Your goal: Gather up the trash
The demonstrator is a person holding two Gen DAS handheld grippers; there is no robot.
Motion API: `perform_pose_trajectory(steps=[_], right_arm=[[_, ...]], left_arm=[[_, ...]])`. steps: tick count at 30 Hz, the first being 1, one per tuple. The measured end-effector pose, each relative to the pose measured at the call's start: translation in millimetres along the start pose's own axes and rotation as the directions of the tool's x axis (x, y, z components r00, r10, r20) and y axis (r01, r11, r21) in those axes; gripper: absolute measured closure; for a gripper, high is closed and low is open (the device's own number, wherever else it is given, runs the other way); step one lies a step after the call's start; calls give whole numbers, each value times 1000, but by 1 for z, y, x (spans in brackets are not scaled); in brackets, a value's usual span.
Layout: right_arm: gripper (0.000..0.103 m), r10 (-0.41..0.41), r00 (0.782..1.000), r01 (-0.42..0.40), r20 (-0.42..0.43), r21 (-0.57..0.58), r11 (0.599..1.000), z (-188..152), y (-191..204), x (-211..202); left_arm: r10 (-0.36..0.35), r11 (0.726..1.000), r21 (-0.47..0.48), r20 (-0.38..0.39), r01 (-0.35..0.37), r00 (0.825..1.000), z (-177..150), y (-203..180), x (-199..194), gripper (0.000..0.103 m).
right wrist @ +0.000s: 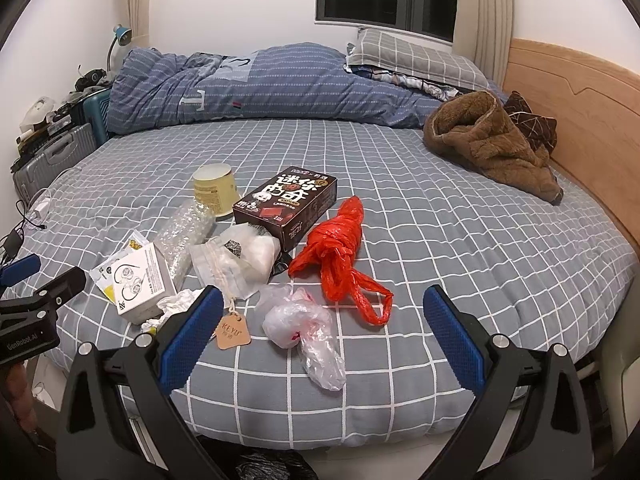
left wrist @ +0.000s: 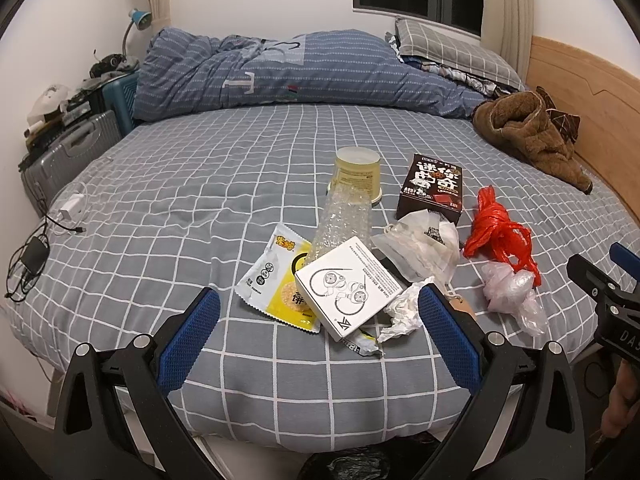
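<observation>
Trash lies on the grey checked bed (left wrist: 160, 200): a white earphone box (left wrist: 348, 286), a yellow snack wrapper (left wrist: 280, 280), bubble wrap (left wrist: 344, 220), a yellow cup (left wrist: 358, 174), a dark chocolate box (left wrist: 434, 186), a white bag (left wrist: 424, 246), crumpled tissue (left wrist: 402, 310), a red plastic bag (right wrist: 340, 252) and a clear plastic bag (right wrist: 304, 328). My left gripper (left wrist: 320, 312) is open and empty, low at the bed's front edge before the earphone box. My right gripper (right wrist: 324, 312) is open and empty, before the clear bag.
A blue duvet (left wrist: 280, 72) and pillow (left wrist: 452, 48) lie at the back. A brown fleece garment (left wrist: 528, 132) lies by the wooden headboard (left wrist: 592, 92). Suitcases (left wrist: 68, 156) and cables (left wrist: 32, 256) are at the left. A black bag (right wrist: 268, 466) shows below the bed edge.
</observation>
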State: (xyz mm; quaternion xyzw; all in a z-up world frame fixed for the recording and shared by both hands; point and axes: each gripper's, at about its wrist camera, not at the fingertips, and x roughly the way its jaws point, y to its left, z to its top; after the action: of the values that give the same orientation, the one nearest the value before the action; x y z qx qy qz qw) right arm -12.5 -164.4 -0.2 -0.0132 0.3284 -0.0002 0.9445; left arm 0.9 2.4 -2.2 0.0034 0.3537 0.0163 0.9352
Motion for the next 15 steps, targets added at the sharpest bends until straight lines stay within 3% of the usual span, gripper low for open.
perform_pose_trajectory(steps=[15], right_arm=[[7,1,1000,-1,2,4,1000,1,1,-1]], left_arm=[[5,1000,0,0,-5,1000,-1,-1,-1,6]])
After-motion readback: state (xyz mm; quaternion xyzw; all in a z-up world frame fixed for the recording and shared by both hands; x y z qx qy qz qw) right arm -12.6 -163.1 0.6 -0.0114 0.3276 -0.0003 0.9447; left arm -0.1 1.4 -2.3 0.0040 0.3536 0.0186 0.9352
